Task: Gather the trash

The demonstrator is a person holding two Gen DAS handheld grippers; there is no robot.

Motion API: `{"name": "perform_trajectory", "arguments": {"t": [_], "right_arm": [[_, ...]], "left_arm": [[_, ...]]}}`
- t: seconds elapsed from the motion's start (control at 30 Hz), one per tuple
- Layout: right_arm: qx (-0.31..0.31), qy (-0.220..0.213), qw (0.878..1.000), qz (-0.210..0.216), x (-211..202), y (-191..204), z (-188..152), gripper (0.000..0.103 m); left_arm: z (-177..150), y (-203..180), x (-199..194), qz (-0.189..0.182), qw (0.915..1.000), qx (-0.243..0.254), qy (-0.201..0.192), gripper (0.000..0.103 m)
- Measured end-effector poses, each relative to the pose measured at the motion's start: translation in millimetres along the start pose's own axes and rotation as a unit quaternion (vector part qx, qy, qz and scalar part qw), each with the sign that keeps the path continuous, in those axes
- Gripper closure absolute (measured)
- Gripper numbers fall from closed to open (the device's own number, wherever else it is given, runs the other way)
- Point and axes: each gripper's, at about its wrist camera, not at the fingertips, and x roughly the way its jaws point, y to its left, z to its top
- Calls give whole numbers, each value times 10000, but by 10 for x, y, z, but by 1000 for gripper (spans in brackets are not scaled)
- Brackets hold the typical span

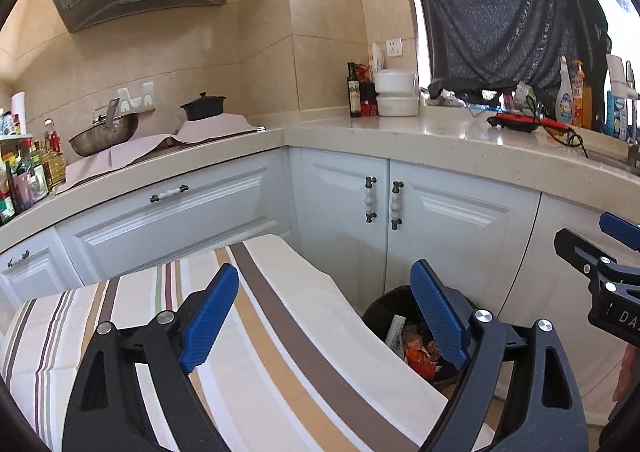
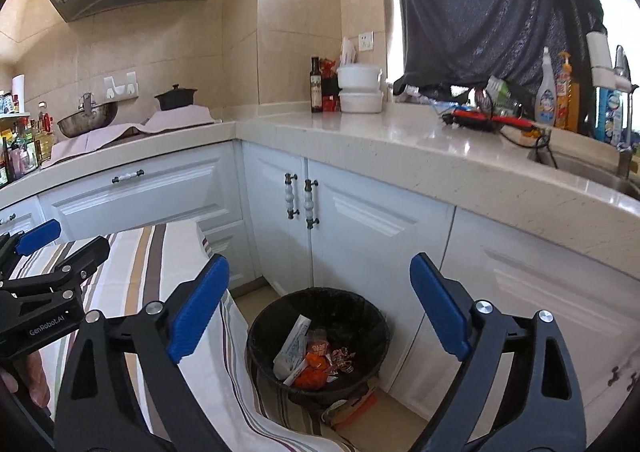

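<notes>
Right gripper (image 2: 320, 304) spread wide, nothing btwn the blue pads; black trash bin (image 2: 376, 336) sits below the gap, on the floor tight vs the white corner cabinets (image 2: 360, 228). Inside: white wrapper (image 2: 294, 344), orange/red packets (image 2: 314, 366). Left gripper (image 1: 325, 312) also spread, empty, over the striped cloth table (image 1: 280, 332), whose edge runs just beside the bin's rim. Open floor only a narrow strip btwn table and cabinets. Beige countertop (image 2: 360, 140) above wraps the corner w/ bottles, tubs, wok; sink at far right.
</notes>
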Motion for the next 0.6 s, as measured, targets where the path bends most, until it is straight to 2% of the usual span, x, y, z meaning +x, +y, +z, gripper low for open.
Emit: {"name": "perform_trajectory", "arguments": {"t": [0.37, 0.6], "right_arm": [[-48, -92, 9999, -110, -329, 102, -69, 12], [-83, -167, 9997, -157, -473, 129, -86, 11]], "left_arm": [[-69, 158, -328, 45, 9998, -169, -120, 17], [-92, 210, -400, 12, 9996, -262, -138, 16]]}}
